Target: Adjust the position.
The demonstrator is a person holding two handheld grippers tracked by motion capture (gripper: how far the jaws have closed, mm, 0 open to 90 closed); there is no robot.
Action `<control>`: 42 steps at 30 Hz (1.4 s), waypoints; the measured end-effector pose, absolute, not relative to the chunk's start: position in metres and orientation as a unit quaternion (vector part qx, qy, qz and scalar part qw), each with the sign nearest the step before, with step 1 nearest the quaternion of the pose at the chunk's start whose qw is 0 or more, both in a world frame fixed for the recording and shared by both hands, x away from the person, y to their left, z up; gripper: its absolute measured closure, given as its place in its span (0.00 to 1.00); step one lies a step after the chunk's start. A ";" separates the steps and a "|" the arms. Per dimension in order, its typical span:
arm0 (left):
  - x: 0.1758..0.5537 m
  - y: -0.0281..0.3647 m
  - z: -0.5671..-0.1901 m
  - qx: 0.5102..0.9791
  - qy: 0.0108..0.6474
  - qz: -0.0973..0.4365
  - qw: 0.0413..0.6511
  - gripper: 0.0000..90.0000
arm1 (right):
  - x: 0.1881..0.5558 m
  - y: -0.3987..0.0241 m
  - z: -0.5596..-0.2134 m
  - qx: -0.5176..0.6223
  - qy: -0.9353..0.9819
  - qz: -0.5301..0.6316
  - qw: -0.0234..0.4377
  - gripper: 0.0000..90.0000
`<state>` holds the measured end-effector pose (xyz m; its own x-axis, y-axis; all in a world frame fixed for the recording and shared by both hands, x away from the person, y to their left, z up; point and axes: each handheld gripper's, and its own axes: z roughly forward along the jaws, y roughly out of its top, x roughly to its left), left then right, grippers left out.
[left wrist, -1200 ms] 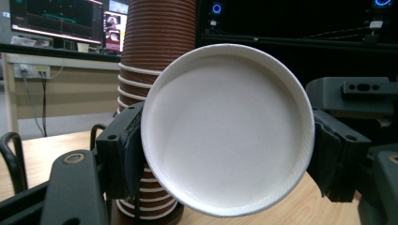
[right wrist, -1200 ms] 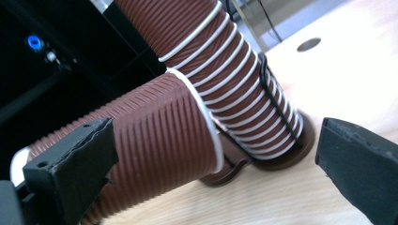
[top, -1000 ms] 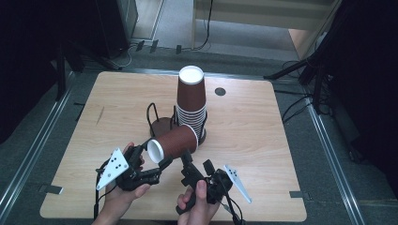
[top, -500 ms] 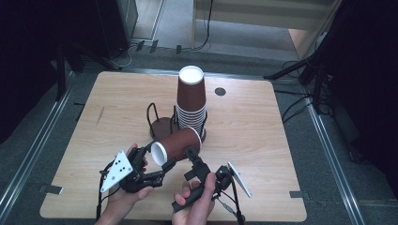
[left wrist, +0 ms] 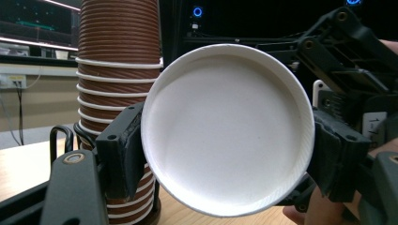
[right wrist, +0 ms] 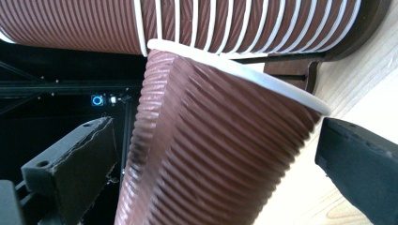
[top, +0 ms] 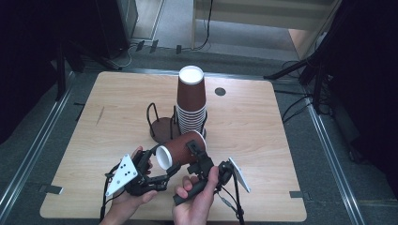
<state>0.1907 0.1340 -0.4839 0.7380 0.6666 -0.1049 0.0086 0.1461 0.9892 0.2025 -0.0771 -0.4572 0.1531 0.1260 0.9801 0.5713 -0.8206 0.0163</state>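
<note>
left gripper (top: 165, 165) clamps a lone brown ribbed paper cup (top: 180, 148) by its base, right gripper (top: 196, 154) straddling it with jaws spread, apparently mid-handover; next, the right must close before the left releases.

Cup stack (top: 191, 101): I see it at the table's (top: 263, 140) centre, in the holder (top: 162, 127).
Loose cup (top: 179, 149): just before the stack, on its side.
Left gripper (top: 157, 164), right gripper (top: 197, 157): flanking that cup, nearer me than the stack.

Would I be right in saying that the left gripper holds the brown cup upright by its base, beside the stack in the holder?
Not quite: the brown cup lies on its side, as the high view shows. The left gripper does clamp its base, beside the stack in the holder.
</note>
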 end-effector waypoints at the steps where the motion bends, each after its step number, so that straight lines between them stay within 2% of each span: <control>1: 0.190 0.133 -0.484 0.611 0.274 0.231 0.706 0.27 | 0.205 -0.077 -0.459 -0.737 -0.237 -0.603 0.193 0.00; 14: 0.188 0.131 -0.484 0.621 0.260 0.240 0.699 0.27 | 0.214 -0.078 -0.469 -0.729 -0.225 -0.602 0.237 0.00; 22: 0.188 0.132 -0.483 0.625 0.260 0.242 0.696 0.27 | 0.217 -0.078 -0.470 -0.727 -0.220 -0.595 0.262 0.06; 34: 0.189 0.135 -0.480 0.637 0.268 0.237 0.683 0.25 | 0.218 -0.077 -0.470 -0.719 -0.236 -0.603 0.251 0.10; 36: 0.187 0.136 -0.476 0.658 0.274 0.240 0.659 0.25 | 0.217 -0.076 -0.469 -0.716 -0.239 -0.607 0.251 0.15; 38: 0.184 0.137 -0.471 0.683 0.284 0.247 0.625 0.25 | 0.218 -0.077 -0.469 -0.714 -0.240 -0.611 0.241 0.15; 42: 0.183 0.139 -0.468 0.688 0.291 0.231 0.623 0.18 | 0.218 -0.077 -0.470 -0.710 -0.245 -0.616 0.238 0.15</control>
<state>0.1835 0.1387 -0.4675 0.7233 0.6891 -0.0448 0.1124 -0.0535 0.9922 0.2184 -0.0773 -0.4699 0.1218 0.0536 0.9911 0.6409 -0.7667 -0.0373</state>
